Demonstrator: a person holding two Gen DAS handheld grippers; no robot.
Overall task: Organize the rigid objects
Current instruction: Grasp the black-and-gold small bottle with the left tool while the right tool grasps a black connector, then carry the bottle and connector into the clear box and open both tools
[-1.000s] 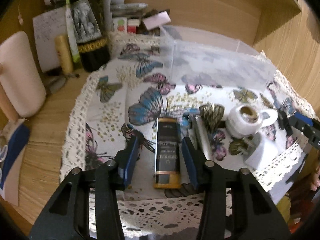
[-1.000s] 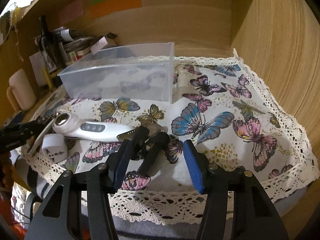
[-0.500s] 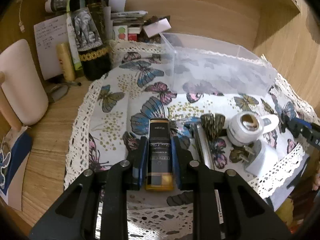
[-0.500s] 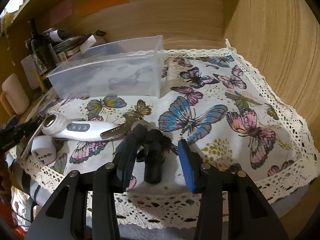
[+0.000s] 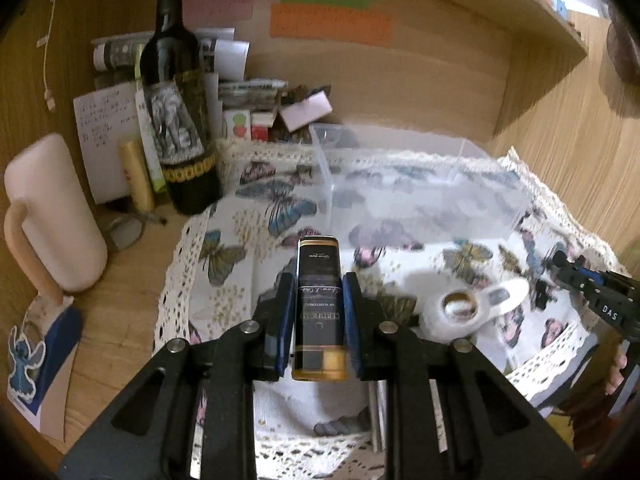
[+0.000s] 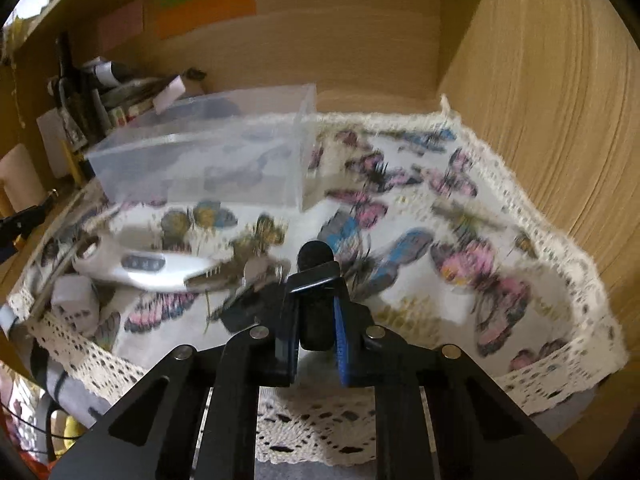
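Note:
My left gripper (image 5: 318, 276) is shut on a black and gold box (image 5: 319, 304) and holds it lifted above the butterfly cloth (image 5: 256, 216). My right gripper (image 6: 316, 296) is shut on a black hand grip (image 6: 316, 296), raised off the cloth (image 6: 460, 264). A clear plastic bin (image 5: 416, 188) stands at the back of the cloth, also in the right wrist view (image 6: 208, 164). A white handheld device (image 6: 148, 268), a white plug adapter (image 6: 76, 300) and a key (image 6: 248, 276) lie on the cloth.
A wine bottle (image 5: 176, 108), a pink mug (image 5: 52, 216), papers and small boxes crowd the back left. Wooden walls (image 6: 540, 100) close the right side and back. The right gripper shows at the left view's right edge (image 5: 592, 296).
Both grippers closed: the left on the black and gold box, the right on the black hand grip. Both have lifted their objects off the cloth.

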